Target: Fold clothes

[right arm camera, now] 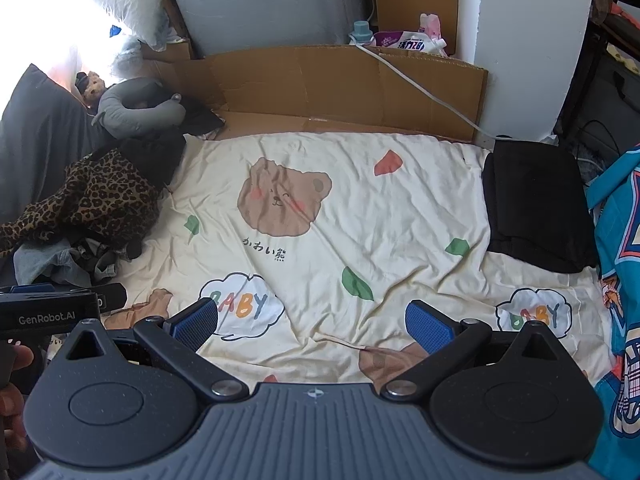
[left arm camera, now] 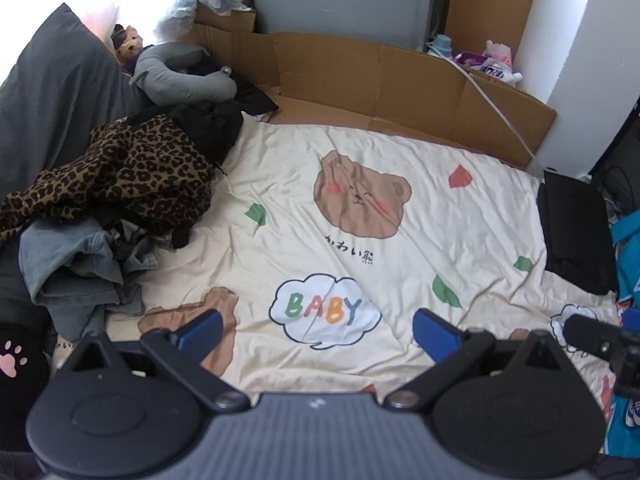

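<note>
A heap of unfolded clothes lies on the left of the bed: a leopard-print garment (left arm camera: 116,176) (right arm camera: 100,200) on top, denim pieces (left arm camera: 72,268) (right arm camera: 52,264) below it and black cloth (left arm camera: 208,128) behind. A folded black garment (left arm camera: 576,236) (right arm camera: 536,204) rests at the bed's right edge. My left gripper (left arm camera: 316,328) hovers open over the cream bear-print sheet (left arm camera: 400,280), holding nothing. My right gripper (right arm camera: 312,324) is open too, above the same sheet (right arm camera: 400,240), empty. The left gripper's body (right arm camera: 52,312) shows at the left of the right wrist view.
Cardboard panels (left arm camera: 400,80) (right arm camera: 320,84) line the far side of the bed, with a white cable (right arm camera: 420,88) across them. A grey neck pillow (left arm camera: 180,76) and a dark pillow (left arm camera: 52,92) sit at the back left. A blue patterned fabric (right arm camera: 620,280) hangs at the right.
</note>
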`<state>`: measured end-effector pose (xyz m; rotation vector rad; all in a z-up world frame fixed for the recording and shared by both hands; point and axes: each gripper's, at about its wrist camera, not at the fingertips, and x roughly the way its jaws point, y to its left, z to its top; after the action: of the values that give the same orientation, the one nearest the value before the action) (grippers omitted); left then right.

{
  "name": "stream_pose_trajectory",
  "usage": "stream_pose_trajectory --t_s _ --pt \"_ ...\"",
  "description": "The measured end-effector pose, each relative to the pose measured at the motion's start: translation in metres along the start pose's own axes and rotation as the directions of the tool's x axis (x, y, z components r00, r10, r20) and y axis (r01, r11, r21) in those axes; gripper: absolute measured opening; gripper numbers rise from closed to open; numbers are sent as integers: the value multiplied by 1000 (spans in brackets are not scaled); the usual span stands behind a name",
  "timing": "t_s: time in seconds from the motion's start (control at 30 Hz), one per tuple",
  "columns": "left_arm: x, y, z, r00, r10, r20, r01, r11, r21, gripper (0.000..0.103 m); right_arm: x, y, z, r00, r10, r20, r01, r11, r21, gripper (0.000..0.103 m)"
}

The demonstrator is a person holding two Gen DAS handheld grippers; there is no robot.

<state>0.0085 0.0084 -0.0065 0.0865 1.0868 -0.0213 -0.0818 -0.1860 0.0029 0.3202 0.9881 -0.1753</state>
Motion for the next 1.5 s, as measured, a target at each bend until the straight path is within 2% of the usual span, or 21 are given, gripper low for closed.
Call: stream_pose_trajectory --t_s 0.07,0.2,0.33,0.47,0.53,1.0,1.23,1.5 --pt "2 1 1 1000 -1 -13 1 1000 17 102 0 0 1 1000 1 1 -1 1000 3 103" --pt "11 8 8 993 -55 -101 57 998 19 102 1 1 4 1000 -1 3 1 1000 5 102" --pt "6 14 17 997 -33 -65 37 998 48 102 0 -1 9 1000 1 14 -1 1000 15 103" --pt "-1 27 32 997 -24 -68 24 1000 7 102 -4 0 11 1000 3 29 -4 1000 16 102" --pt "-8 30 39 999 -13 -50 14 1000 25 102 -6 0 13 999 5 36 -6 1000 17 102" --pt "-25 67 70 999 45 -5 -45 998 39 102 -13 4 29 993 87 81 -91 995 45 102" --pt "-26 106 86 998 55 -1 -55 998 -1 102 -12 20 34 988 125 90 -127 992 17 102" --pt "-24 179 104 993 116 26 -115 992 -61 102 -12 21 33 981 158 115 -162 987 20 102"
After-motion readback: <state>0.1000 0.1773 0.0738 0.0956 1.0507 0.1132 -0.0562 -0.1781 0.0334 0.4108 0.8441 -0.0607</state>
